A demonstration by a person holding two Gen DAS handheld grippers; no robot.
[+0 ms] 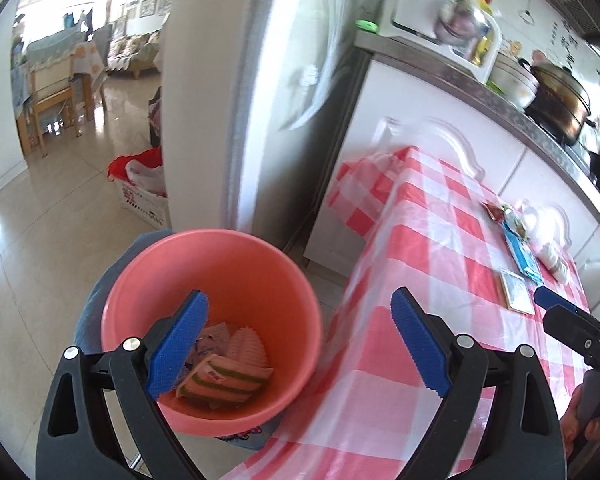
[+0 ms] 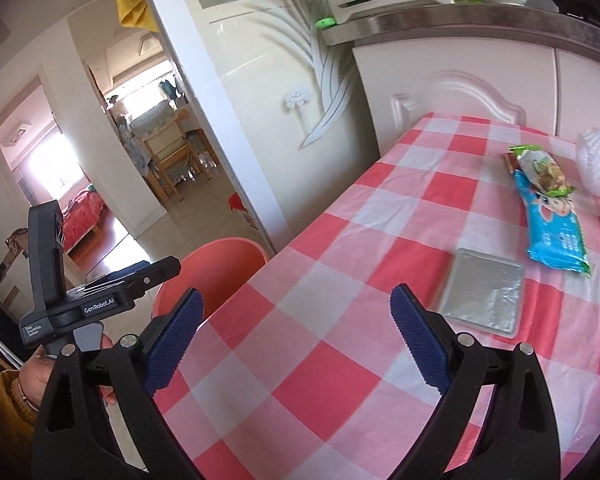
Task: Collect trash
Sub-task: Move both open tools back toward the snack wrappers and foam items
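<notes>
Currently both grippers are spread apart and empty: the left gripper (image 1: 300, 344) hovers over the bucket (image 1: 236, 264), the right gripper (image 2: 296, 344) over the table (image 2: 300, 400). A silver packet (image 2: 482, 290) lies just beyond its right finger; approach low, straddle one edge, then close.

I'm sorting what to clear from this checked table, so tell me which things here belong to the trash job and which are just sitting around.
For the job:
- pink bin, wrappers already inside
- silver foil packet
- blue wrapper
- green snack wrapper
- white bubble wrap, probably trash
- left tongs and right tongs, both open and empty

Just lying about:
- pot on the counter
- white basket on the floor
</notes>
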